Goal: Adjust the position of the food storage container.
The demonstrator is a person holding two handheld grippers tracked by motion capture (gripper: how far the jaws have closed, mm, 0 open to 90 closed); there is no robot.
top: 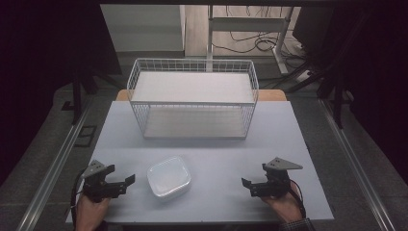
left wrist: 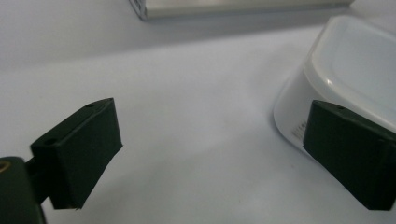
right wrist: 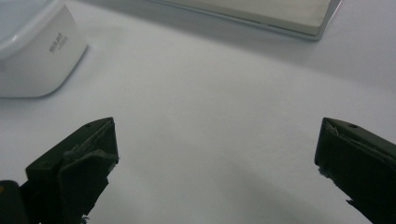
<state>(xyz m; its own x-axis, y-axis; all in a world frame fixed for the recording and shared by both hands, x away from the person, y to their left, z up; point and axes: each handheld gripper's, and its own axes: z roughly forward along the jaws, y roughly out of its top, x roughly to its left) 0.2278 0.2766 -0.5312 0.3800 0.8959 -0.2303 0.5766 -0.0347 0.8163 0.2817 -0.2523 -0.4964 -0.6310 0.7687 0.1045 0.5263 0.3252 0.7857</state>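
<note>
- Left gripper (top: 122, 184) jaws spread wide, nothing held, resting low at table's near left, just beside box.
- Right gripper (top: 250, 186) also wide open and empty, near right side, well apart from box.
- Box (top: 169, 177): white, rounded-square, lidded, sits flat on table (top: 288, 144) near front edge, left of centre, between the two grippers but much closer to the left one.
- In left gripper view box (left wrist: 345, 70) sits at right, partly behind right-hand jaw; not between the jaws yet.
- In right gripper view box (right wrist: 32, 51) is off at upper left, clear of jaws.
- Wire shelf basket (top: 192, 96) stands behind box at table's far half, two tiers, both look bare.
- Step judged: approach and grasp of box, likely for moving to basket.
- To do well: swing left gripper so box wall sits between jaws, keep level, close on side wall below lid rim, not on rounded corner; smooth plastic may slip.
- Lift straight so lid stays on.
</note>
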